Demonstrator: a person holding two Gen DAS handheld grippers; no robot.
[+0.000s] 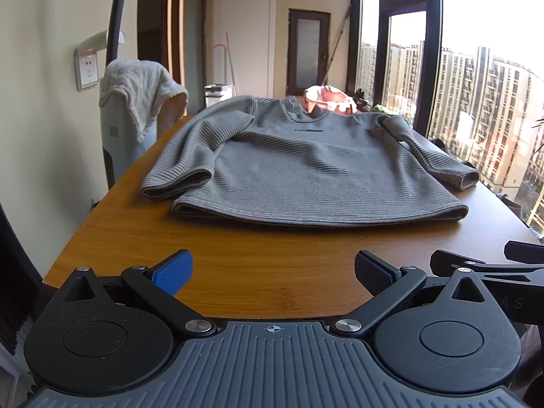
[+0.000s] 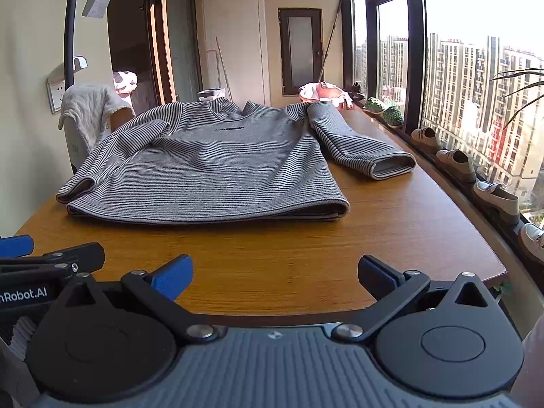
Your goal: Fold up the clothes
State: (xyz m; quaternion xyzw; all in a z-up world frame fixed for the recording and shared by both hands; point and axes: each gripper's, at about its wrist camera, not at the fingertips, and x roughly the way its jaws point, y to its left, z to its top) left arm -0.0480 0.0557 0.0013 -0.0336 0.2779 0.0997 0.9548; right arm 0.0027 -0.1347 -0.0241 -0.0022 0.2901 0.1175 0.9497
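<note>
On the table (image 1: 238, 258), bare wood fronts the sweater (image 1: 299, 170) hem.

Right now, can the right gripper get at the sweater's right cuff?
Probably yes. The right gripper is open above bare table, and nothing lies between it and the cuff of the sweater, which lies flat with its opening toward the gripper.

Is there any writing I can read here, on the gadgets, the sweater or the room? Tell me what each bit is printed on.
"nRobot.AI", its start cut off by the picture edge: on the left gripper, seen from the right wrist view.
"A S", faint letters: on the right gripper, seen from the left wrist view.
Dark print on the chest of the grey sweater: too small to read.
Hanging tag on the lamp pole: no print legible.
</note>
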